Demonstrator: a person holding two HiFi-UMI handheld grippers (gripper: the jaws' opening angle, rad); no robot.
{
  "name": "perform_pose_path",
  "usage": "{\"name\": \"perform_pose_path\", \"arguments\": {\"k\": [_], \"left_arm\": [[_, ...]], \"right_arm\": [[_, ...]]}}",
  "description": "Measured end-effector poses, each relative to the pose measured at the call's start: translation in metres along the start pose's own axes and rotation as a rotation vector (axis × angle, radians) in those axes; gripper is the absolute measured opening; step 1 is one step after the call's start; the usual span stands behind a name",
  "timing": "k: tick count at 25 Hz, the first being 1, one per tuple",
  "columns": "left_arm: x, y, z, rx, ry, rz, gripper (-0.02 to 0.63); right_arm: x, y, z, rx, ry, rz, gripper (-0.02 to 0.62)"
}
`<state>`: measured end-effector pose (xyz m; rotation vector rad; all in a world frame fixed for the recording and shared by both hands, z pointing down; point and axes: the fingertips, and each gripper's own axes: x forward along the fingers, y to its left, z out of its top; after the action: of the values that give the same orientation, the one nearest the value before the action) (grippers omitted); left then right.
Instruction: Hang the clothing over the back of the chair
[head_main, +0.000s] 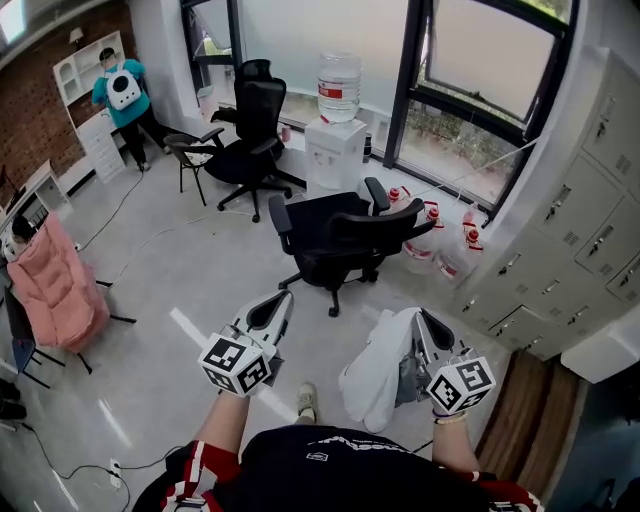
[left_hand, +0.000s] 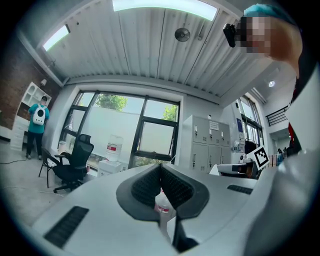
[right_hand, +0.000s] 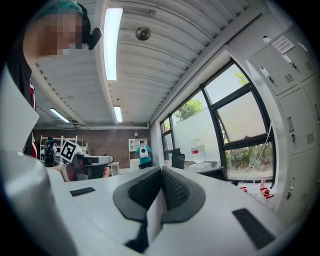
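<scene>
A black office chair (head_main: 345, 235) stands on the floor ahead of me, its backrest turned toward me. White clothing (head_main: 372, 375) hangs in a bunch from my right gripper (head_main: 420, 318), which is shut on it. In the right gripper view a white strip of the clothing (right_hand: 151, 215) sits between the pads of that gripper (right_hand: 161, 170). My left gripper (head_main: 283, 298) is held level beside it, to the left, short of the chair. In the left gripper view the jaws of this gripper (left_hand: 160, 167) meet at the tips with nothing gripped.
A second black office chair (head_main: 245, 130) and a water dispenser (head_main: 337, 140) stand by the windows. Water jugs (head_main: 440, 245) sit on the floor at right, beside grey lockers (head_main: 590, 230). A pink garment (head_main: 55, 285) covers a chair at left. A person in teal (head_main: 120, 90) stands far back.
</scene>
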<state>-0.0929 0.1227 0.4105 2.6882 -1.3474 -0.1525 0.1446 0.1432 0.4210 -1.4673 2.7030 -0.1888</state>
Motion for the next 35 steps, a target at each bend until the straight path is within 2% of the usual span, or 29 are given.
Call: {"name": "perform_pose_path", "arguments": {"k": [11,17,22,29,35], "left_arm": [[0.119,0.123,0.032,-0.008,-0.008,-0.049,0.023],[0.158,0.182,0.044,-0.031,-0.021,-0.069,0.023],[0.179,0.230,0.045,-0.046,-0.022,-0.081,0.023],[0.212,0.244,0.036,-0.085,-0.010,-0.129,0.023],[0.248,0.260,0.028,-0.092,0.006,-0.114,0.023]], "right_arm": [[0.149,-0.072,0.030,0.009,-0.023,-0.108,0.018],[0.220,-0.098,0.049,0.003,-0.050,-0.155,0.018],[0.269,-0.103,0.057,-0.016,-0.054,-0.168,0.018],[0.309,-0.113,0.069,-0.055,-0.043,-0.133,0.018],[0.339,-0.140,0.081,-0.097,-0.074,-0.088,0.018]]}}
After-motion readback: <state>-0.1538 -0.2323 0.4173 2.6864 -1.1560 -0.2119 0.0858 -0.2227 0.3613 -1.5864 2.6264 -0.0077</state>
